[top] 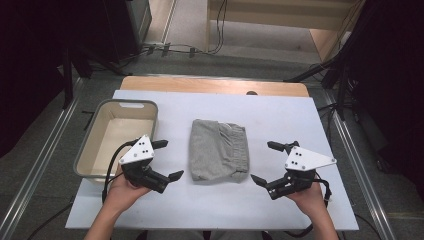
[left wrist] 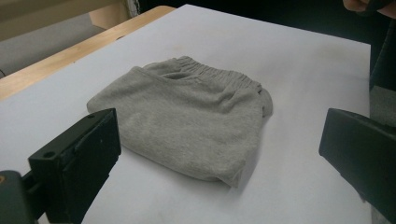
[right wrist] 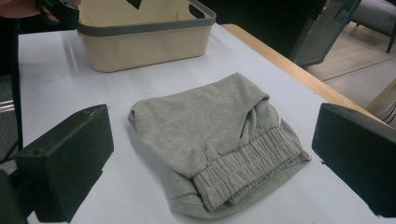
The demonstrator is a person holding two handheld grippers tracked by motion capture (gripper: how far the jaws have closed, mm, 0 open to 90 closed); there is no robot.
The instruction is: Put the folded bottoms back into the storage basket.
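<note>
Right now both hands are resting at the near edge of the desk, each holding its gripper level and turned inward toward the folded grey shorts lying between them at the middle of the white surface. The left gripper is sitting just beside the beige basket, and the right gripper is waiting on the opposite side; the fingers of both are standing wide apart with nothing between them, and neither is touching the cloth. It looks like the approach step, before any grasp. The next move is probably calling for each gripper to be sliding in low and pinching an edge of the bundle so that it is lifting as one piece, perhaps toward the basket. The shorts are looking like soft, matte jersey knit, folded into a thick rounded rectangle, with a ribbed, gathered elastic waistband showing along one edge. Such fabric is likely sagging and unfolding if caught by a single layer. The basket is a rigid rounded rectangle with a grey rim and cut-out handles, standing empty.
</note>
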